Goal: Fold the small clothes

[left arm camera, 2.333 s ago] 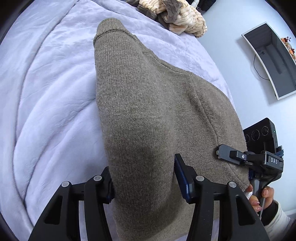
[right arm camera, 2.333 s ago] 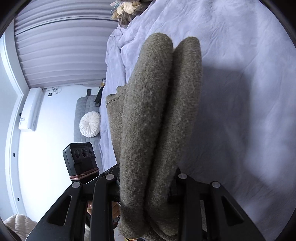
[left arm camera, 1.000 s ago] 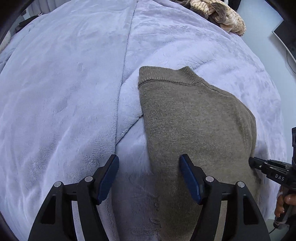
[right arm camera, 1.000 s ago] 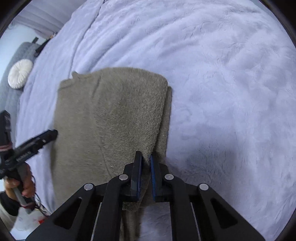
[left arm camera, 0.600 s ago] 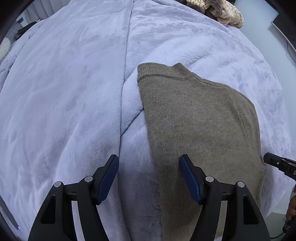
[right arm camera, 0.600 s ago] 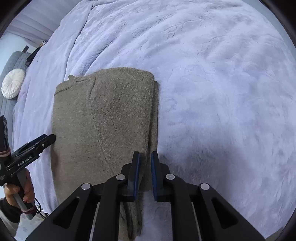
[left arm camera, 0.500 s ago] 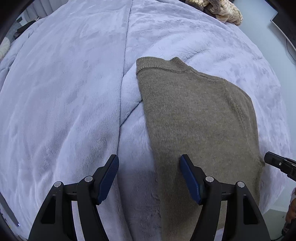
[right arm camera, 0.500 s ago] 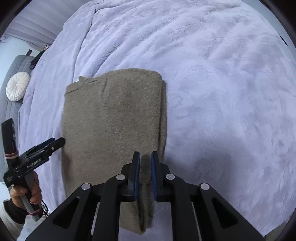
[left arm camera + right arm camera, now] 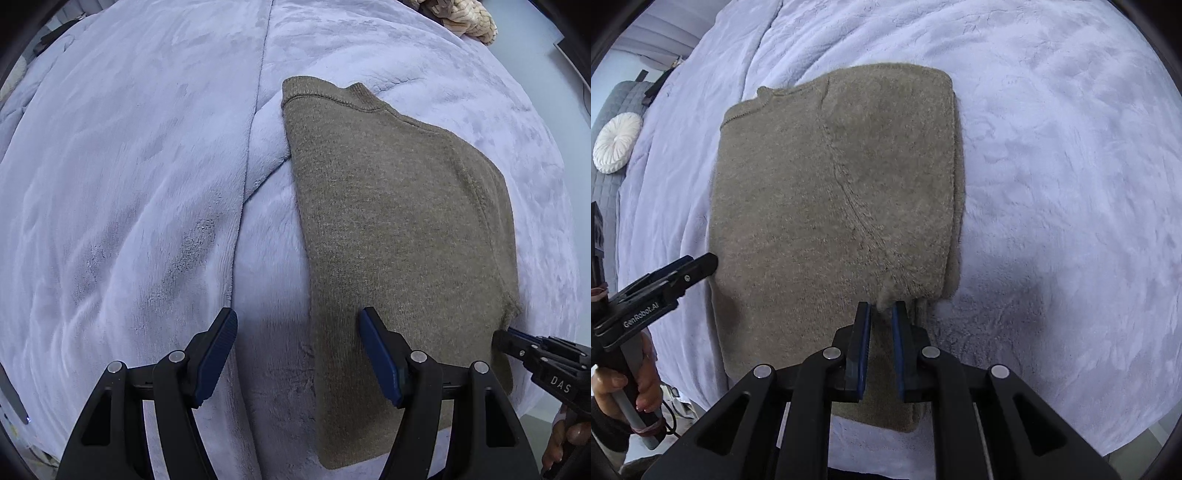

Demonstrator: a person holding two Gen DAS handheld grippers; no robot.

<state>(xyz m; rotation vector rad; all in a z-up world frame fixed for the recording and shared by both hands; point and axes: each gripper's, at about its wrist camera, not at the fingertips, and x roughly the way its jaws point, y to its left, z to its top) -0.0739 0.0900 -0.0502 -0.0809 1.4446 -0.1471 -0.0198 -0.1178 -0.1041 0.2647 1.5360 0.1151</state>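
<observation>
A folded brown sweater (image 9: 402,229) lies flat on a lavender blanket (image 9: 129,184) that covers the bed. In the left wrist view it fills the right half of the frame, its ribbed collar toward the top centre and its hem toward the bottom.

The left gripper (image 9: 297,350) sits at the bottom centre of that view with its jaws spread wide and nothing between them. Its right finger is over the sweater's left edge, while its left finger is over bare blanket.

In the right wrist view the sweater (image 9: 834,206) takes up the centre of the frame. The right gripper (image 9: 881,325) is at the bottom centre, jaws nearly together with a narrow gap. A small tuft at the sweater's near corner sits just at the fingertips; I cannot tell whether it is pinched.

A heap of tan clothes (image 9: 465,18) lies at the top right of the left wrist view. A round white cushion (image 9: 617,147) rests on a grey sofa (image 9: 605,110) at the left edge of the right wrist view.
</observation>
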